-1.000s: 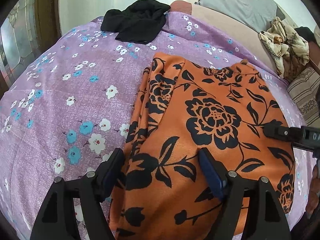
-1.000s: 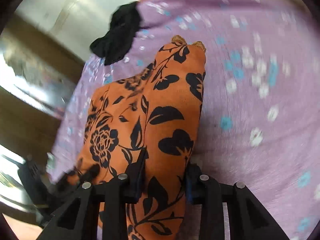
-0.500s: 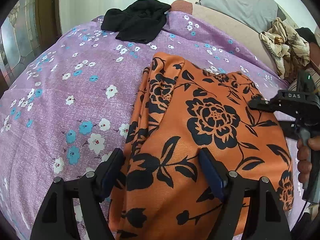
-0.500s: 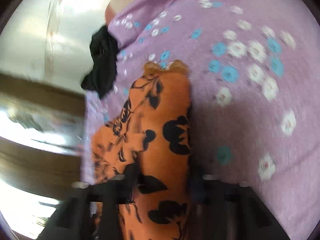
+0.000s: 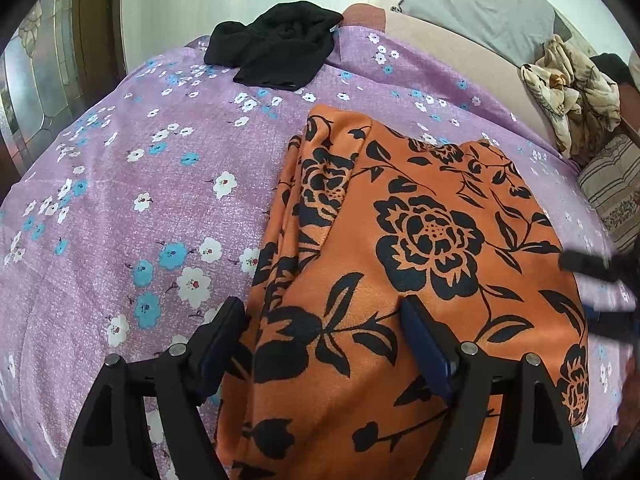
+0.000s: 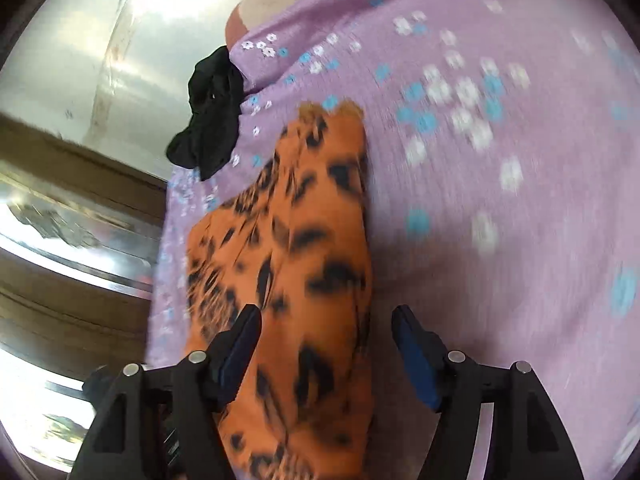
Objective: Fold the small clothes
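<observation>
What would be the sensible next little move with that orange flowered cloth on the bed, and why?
Probably draw the right hand-held gripper back off the orange cloth. Its jaws have just been opening and stand apart, the cloth between them but not pinched. The cloth already lies folded on the purple sheet, and the left hand-held gripper is open over it too.

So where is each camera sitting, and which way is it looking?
Left wrist: sits on the left hand-held gripper, looking down along its open fingers at the orange floral garment on the purple flowered bedsheet.
Right wrist: sits on the right hand-held gripper, blurred, looking along the garment's edge; its jaws have just been opening, cloth lying loose between them.
Shared: garment, bedsheet, black garment.
</observation>
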### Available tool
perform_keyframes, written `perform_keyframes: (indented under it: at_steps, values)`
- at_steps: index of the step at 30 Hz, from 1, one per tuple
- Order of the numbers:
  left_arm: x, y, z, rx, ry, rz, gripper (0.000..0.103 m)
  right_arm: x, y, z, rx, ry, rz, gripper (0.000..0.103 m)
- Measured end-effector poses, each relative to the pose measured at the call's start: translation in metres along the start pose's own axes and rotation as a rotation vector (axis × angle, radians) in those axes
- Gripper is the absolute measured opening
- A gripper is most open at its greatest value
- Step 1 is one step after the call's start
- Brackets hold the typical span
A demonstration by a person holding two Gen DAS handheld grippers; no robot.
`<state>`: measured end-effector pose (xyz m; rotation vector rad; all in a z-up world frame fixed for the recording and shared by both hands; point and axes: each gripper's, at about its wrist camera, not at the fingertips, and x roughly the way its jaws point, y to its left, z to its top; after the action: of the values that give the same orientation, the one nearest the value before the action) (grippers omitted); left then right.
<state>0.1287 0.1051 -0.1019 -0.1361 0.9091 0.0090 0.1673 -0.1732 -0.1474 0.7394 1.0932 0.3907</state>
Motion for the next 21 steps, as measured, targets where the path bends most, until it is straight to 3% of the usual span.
perform_keyframes:
  at_steps: [2, 3, 6, 8, 10, 11, 14, 17, 21]
  values:
    - [-0.001, 0.0, -0.001, 0.003, -0.001, 0.001, 0.082, 0.014, 0.002, -0.009, -0.002, 0.051, 0.016, 0.07]
    - [-0.002, 0.0, -0.001, 0.003, -0.001, 0.001, 0.082, 0.021, 0.009, -0.012, -0.059, 0.065, -0.001, 0.051]
    - [-0.003, 0.001, -0.002, 0.007, -0.005, 0.0, 0.082, 0.018, 0.043, -0.02, -0.241, 0.032, -0.142, 0.039]
    - [-0.004, 0.002, -0.003, 0.004, -0.003, -0.001, 0.082, 0.019, 0.064, -0.027, -0.364, 0.008, -0.229, 0.038]
    - [-0.003, 0.002, -0.002, 0.0, 0.003, -0.006, 0.082, 0.029, 0.062, -0.029, -0.381, 0.02, -0.271, 0.038]
    - [-0.003, 0.002, -0.002, 0.002, 0.004, -0.006, 0.082, 0.029, 0.055, -0.027, -0.339, 0.018, -0.248, 0.041]
    - [-0.006, 0.007, 0.0, -0.021, 0.01, -0.029, 0.081, 0.019, 0.036, -0.022, -0.211, 0.001, -0.184, 0.07]
    - [-0.022, 0.014, 0.003, -0.047, -0.001, -0.042, 0.081, 0.0, 0.028, -0.026, -0.185, -0.027, -0.133, 0.07]
    - [-0.041, 0.017, 0.003, -0.038, -0.013, 0.014, 0.081, -0.038, 0.034, -0.036, -0.205, -0.171, -0.148, 0.07]
